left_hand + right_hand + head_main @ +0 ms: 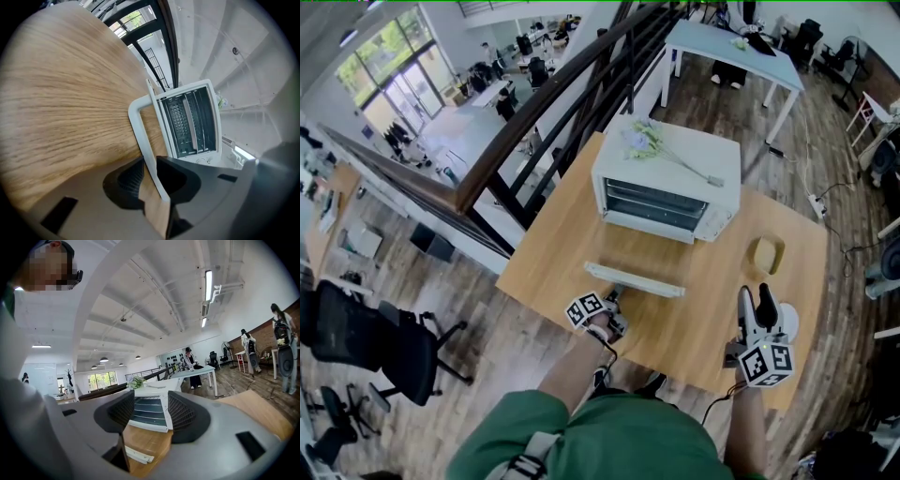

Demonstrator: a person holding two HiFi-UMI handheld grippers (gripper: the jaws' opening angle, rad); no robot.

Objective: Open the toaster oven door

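Light wooden counter point(572, 253) in an open office loft

A small yellowish square-rimmed object point(766, 254) sits on the counter's right part. A sprig of pale flowers on green stems point(645, 141) lies over the counter's far end. A dark sloping stair railing point(544, 122) runs along the counter's left. A pale blue table point(741, 54) stands beyond the counter, and a black office chair point(370, 342) stands well off to its left.

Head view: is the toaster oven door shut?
No, the door is swung down flat in front of the toaster oven, racks exposed, with the left gripper clamped on its handle.
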